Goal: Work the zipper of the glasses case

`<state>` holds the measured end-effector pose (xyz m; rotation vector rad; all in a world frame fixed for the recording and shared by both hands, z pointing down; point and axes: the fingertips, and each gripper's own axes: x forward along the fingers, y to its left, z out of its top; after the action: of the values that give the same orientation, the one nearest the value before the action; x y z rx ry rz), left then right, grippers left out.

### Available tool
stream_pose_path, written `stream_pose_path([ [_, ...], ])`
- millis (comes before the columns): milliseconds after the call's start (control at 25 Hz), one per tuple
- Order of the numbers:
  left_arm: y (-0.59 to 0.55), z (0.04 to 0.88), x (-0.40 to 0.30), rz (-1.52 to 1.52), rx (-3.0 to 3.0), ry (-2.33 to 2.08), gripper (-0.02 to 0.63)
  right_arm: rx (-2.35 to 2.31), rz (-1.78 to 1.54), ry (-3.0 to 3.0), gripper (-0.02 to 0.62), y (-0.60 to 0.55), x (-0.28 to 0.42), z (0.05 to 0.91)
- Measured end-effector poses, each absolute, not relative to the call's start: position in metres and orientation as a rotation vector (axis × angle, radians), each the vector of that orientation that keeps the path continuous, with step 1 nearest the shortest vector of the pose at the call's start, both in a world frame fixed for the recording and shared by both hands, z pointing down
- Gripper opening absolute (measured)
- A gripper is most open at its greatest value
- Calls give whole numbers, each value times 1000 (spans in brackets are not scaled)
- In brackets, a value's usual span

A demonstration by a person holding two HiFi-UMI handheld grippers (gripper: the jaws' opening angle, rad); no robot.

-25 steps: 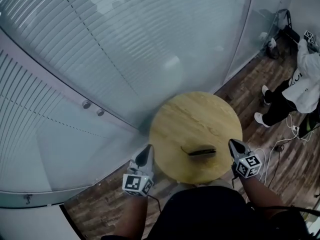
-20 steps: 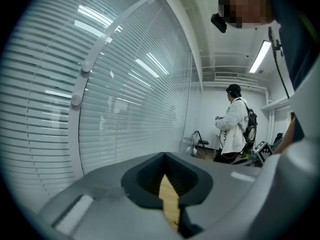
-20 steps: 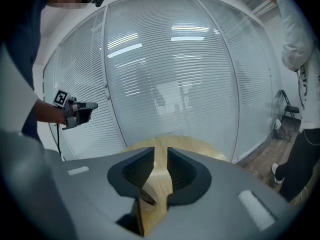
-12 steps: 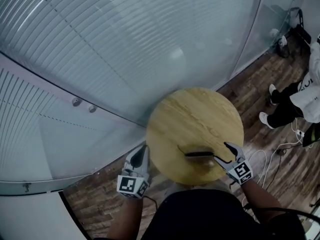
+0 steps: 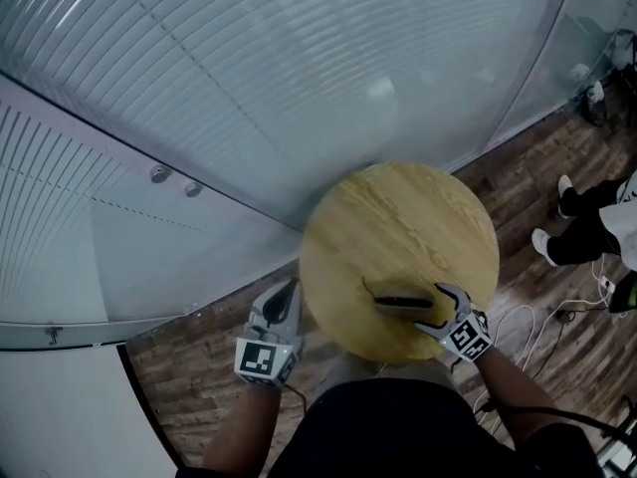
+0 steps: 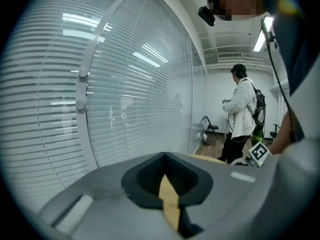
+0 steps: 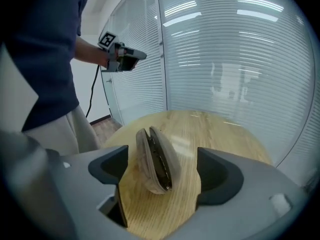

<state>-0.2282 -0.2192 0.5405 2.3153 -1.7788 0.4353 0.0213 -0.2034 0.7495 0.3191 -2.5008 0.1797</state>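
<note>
A grey-brown glasses case (image 5: 402, 304) lies on the round wooden table (image 5: 398, 217), near its front edge. In the right gripper view the case (image 7: 156, 160) stands on its edge with the zipper seam up and slightly gaping. My right gripper (image 5: 431, 310) is at the case's right end. Its jaws have just been opening and now stand open, and the case sits between them (image 7: 162, 173) without touching either pad. My left gripper (image 5: 289, 302) hangs shut and empty off the table's left edge. Its closed jaws (image 6: 164, 159) point along the glass wall.
A curved glass wall with blinds (image 5: 249, 88) runs behind and to the left of the table. A person in white (image 6: 242, 116) stands on the wooden floor at the far right, where cables (image 5: 542, 317) lie. A folding chair (image 6: 210, 131) stands further back.
My right gripper has come down and in from the table's right edge to the case, and its jaws have opened around the case's end. The left gripper has sunk slightly.
</note>
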Motion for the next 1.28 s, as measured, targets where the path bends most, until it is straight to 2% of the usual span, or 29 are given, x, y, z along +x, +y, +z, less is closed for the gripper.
stream_pose_path([
  [440,-207,545,-232,418,2215,-1813,2,70,-28,-2383,426,-194,-5,790],
  [760,-196,537,-267,426,2135,-1904,2,11,27,-2331,423,-204,-23,821],
  [960,-194,530,-264,435,2140,-1884,2,-5,65,-2310,344,-212,-25,828],
  [1280,-200,531,-259,450,2201,-1839,2,42,126,-2332,310,-214,-29,828],
])
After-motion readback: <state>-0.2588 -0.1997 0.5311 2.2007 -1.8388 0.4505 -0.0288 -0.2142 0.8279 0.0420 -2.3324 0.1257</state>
